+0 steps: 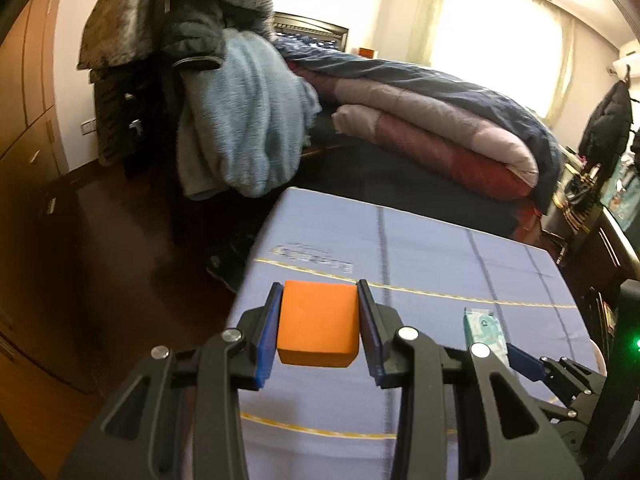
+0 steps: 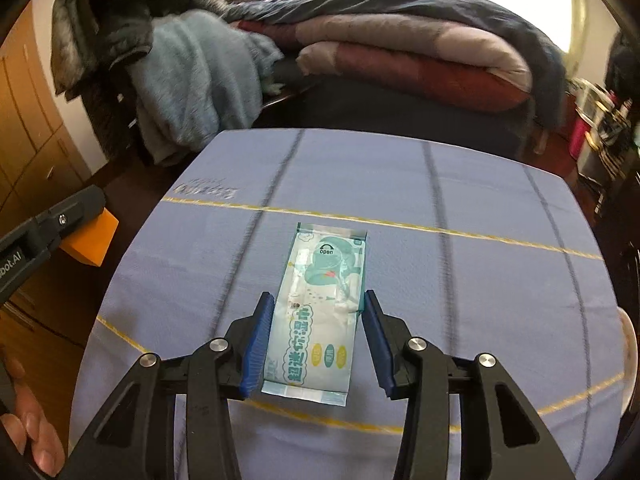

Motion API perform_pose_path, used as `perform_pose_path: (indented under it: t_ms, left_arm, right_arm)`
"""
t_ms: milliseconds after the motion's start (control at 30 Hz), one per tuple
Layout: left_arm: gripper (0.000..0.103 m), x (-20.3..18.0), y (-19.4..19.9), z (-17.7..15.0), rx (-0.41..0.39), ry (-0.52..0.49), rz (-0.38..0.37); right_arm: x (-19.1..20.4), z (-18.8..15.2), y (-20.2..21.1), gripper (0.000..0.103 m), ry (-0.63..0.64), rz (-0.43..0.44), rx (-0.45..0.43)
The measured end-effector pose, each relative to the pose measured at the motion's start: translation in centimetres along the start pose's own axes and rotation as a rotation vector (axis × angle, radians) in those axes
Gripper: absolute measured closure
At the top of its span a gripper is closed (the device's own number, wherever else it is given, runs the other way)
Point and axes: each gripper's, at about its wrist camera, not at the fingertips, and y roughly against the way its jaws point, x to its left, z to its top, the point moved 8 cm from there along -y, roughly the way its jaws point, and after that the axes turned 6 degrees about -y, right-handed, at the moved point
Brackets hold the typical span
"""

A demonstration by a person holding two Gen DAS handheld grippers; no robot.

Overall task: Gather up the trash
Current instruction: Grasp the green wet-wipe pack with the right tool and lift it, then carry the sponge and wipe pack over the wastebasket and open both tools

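My left gripper [image 1: 318, 300] is shut on an orange foam block [image 1: 318, 326] and holds it above the left part of the blue-clothed table [image 1: 420, 248]. The block also shows in the right wrist view [image 2: 94, 242], off the table's left edge. A flat light-green wet-wipe packet [image 2: 324, 312] lies on the cloth [image 2: 460, 200]. My right gripper [image 2: 318, 304] is open, its blue fingers on either side of the packet's near half. In the left wrist view the packet [image 1: 482, 328] lies to the right, with the right gripper's blue finger [image 1: 524, 362] beside it.
A bed with folded quilts [image 1: 440, 128] stands behind the table. A chair piled with a blue blanket and dark coats [image 1: 224, 92] is at the back left. Wooden wardrobes [image 1: 24, 92] line the left wall over dark floor [image 1: 120, 260]. Cluttered furniture [image 1: 592, 200] stands at the right.
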Motion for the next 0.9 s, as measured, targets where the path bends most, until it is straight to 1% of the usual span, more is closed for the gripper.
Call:
perform_pose_path:
  t_ms: [167,367,600,800,833,867,900]
  left_arm:
    - [0.066,-5.0,0.9,0.1,-0.009,-0.056,-0.056]
    - [0.066,-12.6,2.3,-0.1,-0.023,-0.158,-0.135]
    - [0.066,-20.2,3.4,-0.6,-0.032,-0.248,-0.219]
    - [0.066,-27.8,4.1,-1.8,-0.031,-0.343,-0.310]
    - [0.066,-29.5,4.1,-2.2,-0.028,-0.363,-0.330]
    - [0.066,-30.4,4.2,-2.4,-0.027,-0.373,-0.339]
    - [0.066,-32.1,4.2,-2.9,-0.025,-0.394,-0.358]
  right_arm:
    - [-4.8,-0.6,2.8,0.057,-0.068,-0.021,-0.033]
    - [-10.9,-1.7,5.8,0.057,-0.161,-0.048,-0.069]
    - [-17.2,-3.1,9.5,0.057,-0.232,-0.117,-0.136]
    - [-23.1,-4.2,11.7,0.057,-0.312,-0.174,-0.174]
    - [-23.8,-4.4,11.9,0.057,-0.324,-0.180,-0.177]
    - [-25.2,-4.7,12.3,0.057,-0.348,-0.189,-0.181]
    - [-26.2,-4.9,12.6,0.057,-0.365,-0.195,-0.184]
